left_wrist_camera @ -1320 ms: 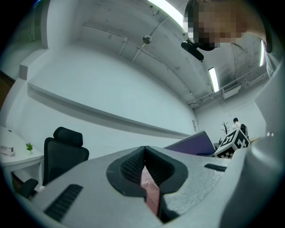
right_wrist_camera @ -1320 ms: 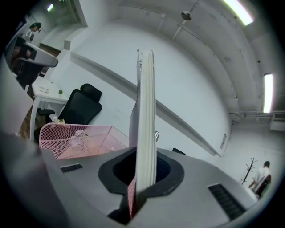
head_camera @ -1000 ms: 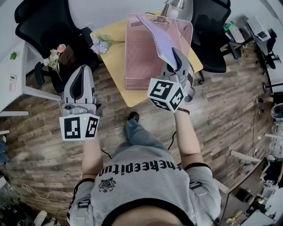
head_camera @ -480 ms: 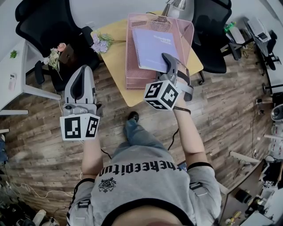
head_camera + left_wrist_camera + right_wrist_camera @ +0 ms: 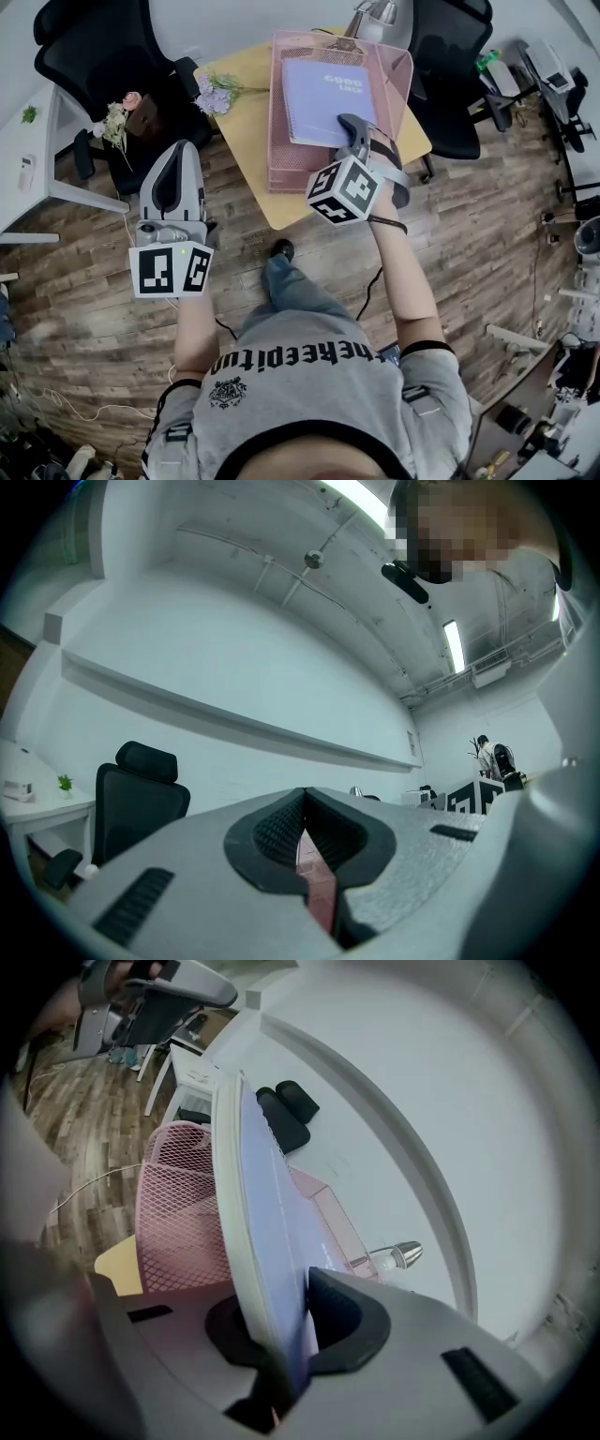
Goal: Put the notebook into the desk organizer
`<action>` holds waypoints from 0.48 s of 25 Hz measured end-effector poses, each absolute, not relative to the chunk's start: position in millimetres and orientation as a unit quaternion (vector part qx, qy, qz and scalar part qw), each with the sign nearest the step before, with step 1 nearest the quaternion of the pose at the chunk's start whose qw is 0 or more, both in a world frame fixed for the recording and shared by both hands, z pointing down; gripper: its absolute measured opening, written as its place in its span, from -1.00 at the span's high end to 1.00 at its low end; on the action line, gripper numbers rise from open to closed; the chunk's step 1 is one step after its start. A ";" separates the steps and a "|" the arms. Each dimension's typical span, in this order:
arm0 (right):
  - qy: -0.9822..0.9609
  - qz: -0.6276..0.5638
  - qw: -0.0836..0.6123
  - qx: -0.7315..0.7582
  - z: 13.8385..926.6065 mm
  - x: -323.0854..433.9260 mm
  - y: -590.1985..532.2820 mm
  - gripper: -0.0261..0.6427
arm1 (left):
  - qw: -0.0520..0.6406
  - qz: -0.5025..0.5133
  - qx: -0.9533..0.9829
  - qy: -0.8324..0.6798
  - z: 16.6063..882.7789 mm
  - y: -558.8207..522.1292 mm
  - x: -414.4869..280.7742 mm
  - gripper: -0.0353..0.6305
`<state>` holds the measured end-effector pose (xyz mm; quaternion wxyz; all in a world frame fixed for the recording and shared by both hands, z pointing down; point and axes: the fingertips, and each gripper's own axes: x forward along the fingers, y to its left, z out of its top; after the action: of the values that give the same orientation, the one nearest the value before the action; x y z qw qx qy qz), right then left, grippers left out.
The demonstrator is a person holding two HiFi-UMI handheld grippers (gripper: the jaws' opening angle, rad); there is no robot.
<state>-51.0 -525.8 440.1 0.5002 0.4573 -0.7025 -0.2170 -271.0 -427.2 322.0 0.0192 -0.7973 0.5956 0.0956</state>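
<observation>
The lilac notebook (image 5: 323, 98) lies nearly flat in the top tray of the pink mesh desk organizer (image 5: 279, 150) on the small yellow table (image 5: 240, 127). My right gripper (image 5: 349, 127) is shut on the notebook's near edge; in the right gripper view the notebook (image 5: 267, 1213) stands edge-on between the pads (image 5: 342, 1316), over the organizer (image 5: 178, 1222). My left gripper (image 5: 176, 155) hangs left of the table over the floor, jaws shut with nothing in them; in the left gripper view it (image 5: 305, 803) points towards a white wall.
A silver desk lamp (image 5: 371, 11) stands behind the organizer and a bunch of artificial flowers (image 5: 214, 94) lies at the table's left. Black office chairs (image 5: 103, 56) (image 5: 455, 75) flank the table. A white desk (image 5: 33, 164) is at the far left.
The notebook has swung down from steeply tilted to lying flat in the organizer's top tray. My right gripper has turned and stayed on its near edge. The left gripper has barely moved.
</observation>
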 end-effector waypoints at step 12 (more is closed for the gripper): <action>-0.748 -0.144 0.504 0.407 452.8 -58.4 -533.9 0.77 | 0.016 0.093 -0.796 0.598 325.0 -430.5 -274.6 0.88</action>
<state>-58.4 -533.9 452.8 0.5041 0.4071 -0.7480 -0.1436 -274.6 -430.5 325.0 0.0163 -0.7960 0.5979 0.0929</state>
